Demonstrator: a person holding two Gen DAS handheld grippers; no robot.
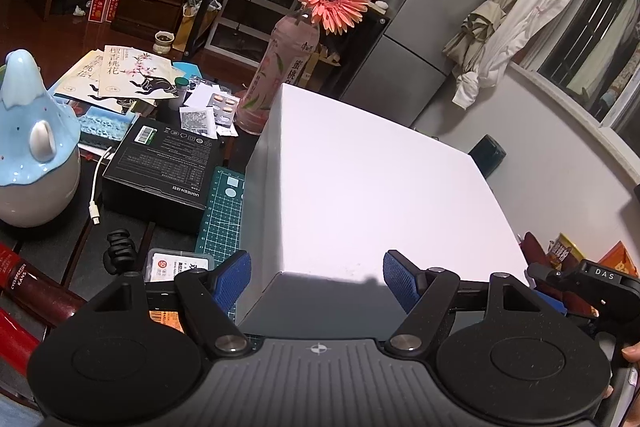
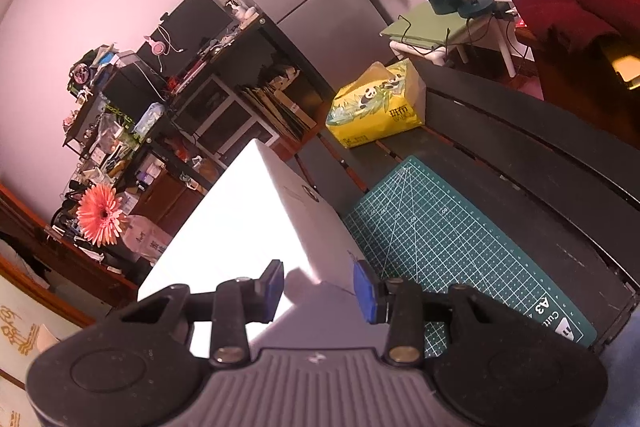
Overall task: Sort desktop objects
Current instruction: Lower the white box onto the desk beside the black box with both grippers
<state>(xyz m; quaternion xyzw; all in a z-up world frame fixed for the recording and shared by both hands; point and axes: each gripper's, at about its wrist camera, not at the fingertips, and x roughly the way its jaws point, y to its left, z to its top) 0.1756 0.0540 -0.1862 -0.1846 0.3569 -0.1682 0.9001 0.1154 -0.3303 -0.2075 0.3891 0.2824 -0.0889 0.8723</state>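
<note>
A large white box (image 1: 376, 187) stands on the green cutting mat (image 1: 222, 219); it also shows in the right wrist view (image 2: 248, 227). My left gripper (image 1: 316, 283) is open, its blue pads (image 1: 232, 279) astride the box's near corner, not squeezing it. My right gripper (image 2: 320, 291) is half open around the box's near right corner, its blue pads (image 2: 366, 291) at the box's faces; contact is unclear. The right gripper's black body (image 1: 600, 283) shows at the left view's right edge.
Left of the box lie a black UGREEN box (image 1: 160, 171), a blue-and-white ceramic jar (image 1: 32, 143), a pink bottle with an orange flower (image 1: 280, 75), papers and pill packs. A yellow tissue pack (image 2: 376, 107) lies at the table's far end beyond the cutting mat (image 2: 460, 247).
</note>
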